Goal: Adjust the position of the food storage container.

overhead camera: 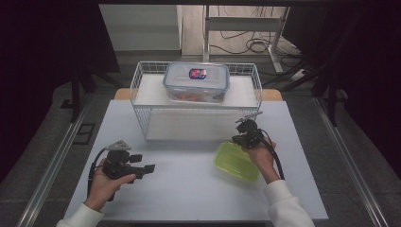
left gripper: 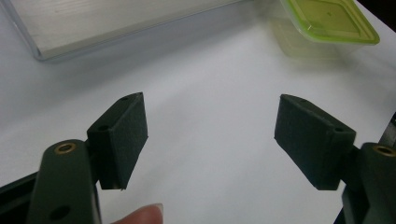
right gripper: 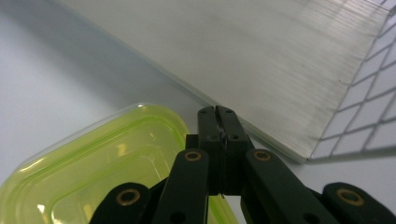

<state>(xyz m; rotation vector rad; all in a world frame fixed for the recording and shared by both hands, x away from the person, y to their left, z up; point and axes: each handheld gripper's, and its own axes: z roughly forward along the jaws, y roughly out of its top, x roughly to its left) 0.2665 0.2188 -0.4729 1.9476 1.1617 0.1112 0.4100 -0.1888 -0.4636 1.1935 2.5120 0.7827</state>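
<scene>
Lying flat on the white table (overhead camera: pixel 189 194), the green-lidded container (overhead camera: pixel 237 161) sat just in front of the wire basket (overhead camera: pixel 142 78), toward that basket's right end, and it served as the thing in hand. Its lime lid faced up, and in the left gripper view its clear lower walls showed beneath the lid. The right gripper (overhead camera: pixel 246 134) hung just at the container's far right corner, between it and the basket's front wall; its two black jaws were pressed flat against each other with nothing between them, as the right gripper view made plain, and whether they touched the lid could not be told. The right hand (overhead camera: pixel 261 153) held that gripper beside the container's right edge, a white sleeve trailing back from it. Well to the left of the container, at about the same nearness to the basket's front, the left gripper (overhead camera: pixel 142 170) lay low over the table in the left hand (overhead camera: pixel 108 183), pointing toward the container, its jaws standing wide apart over bare tabletop and holding nothing. Behind the container, on the basket's raised shelf, a clear lidded box (overhead camera: pixel 196 81) with a blue seal and a red-and-blue label rested near the middle. Beyond the basket lay grey floor with loose cables (overhead camera: pixel 250 45).
</scene>
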